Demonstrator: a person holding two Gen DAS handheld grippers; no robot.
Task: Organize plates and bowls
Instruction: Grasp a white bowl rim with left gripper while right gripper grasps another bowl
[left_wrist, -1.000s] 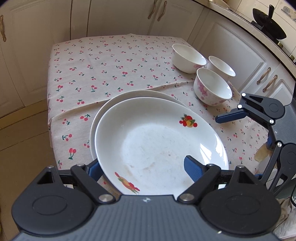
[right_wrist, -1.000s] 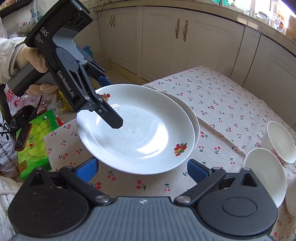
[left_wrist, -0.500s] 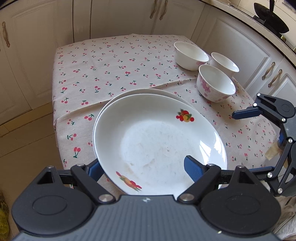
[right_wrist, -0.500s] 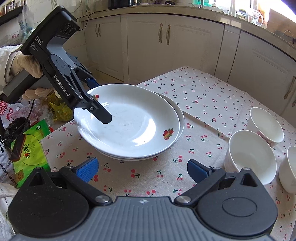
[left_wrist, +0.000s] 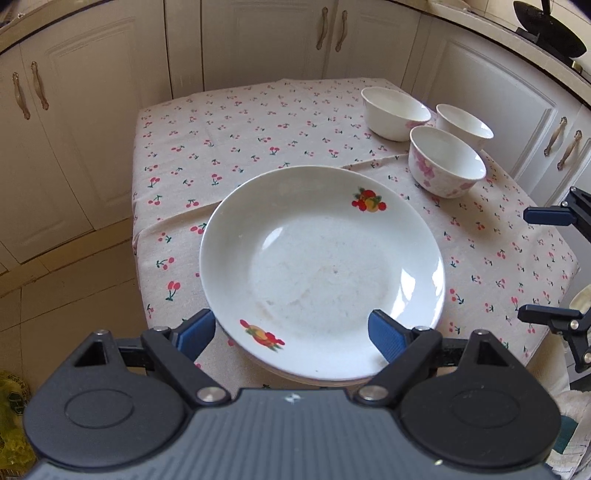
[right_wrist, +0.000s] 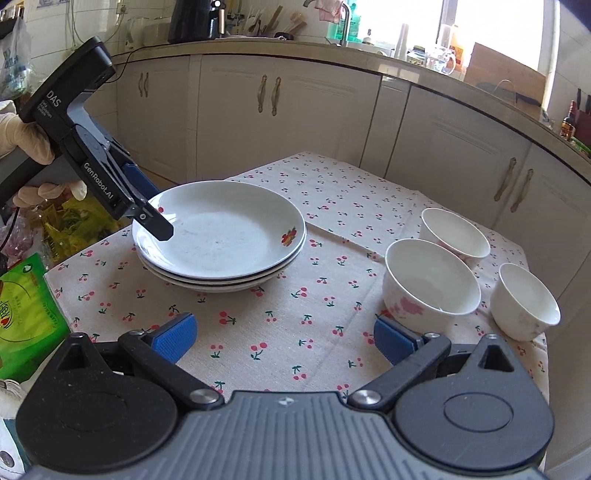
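Cherry-print tablecloth (right_wrist: 280, 325), stacked plates (right_wrist: 221, 236)' lower rims mostly hidden; left gripper (left_wrist: 291, 332) jaws just widened astride top rim; right gripper (right_wrist: 284, 338) wide, empty, three bowls (right_wrist: 430, 284) beside

Lower plates (right_wrist: 221, 282) show only rims — right tongs (left_wrist: 554, 266) cut off by the frame edge.

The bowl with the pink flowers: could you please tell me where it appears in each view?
Left wrist view: bowl with the pink flowers upper right, nearest of three bowls.
Right wrist view: same bowl right of centre, lower half.
Shared landmark: plate stack.
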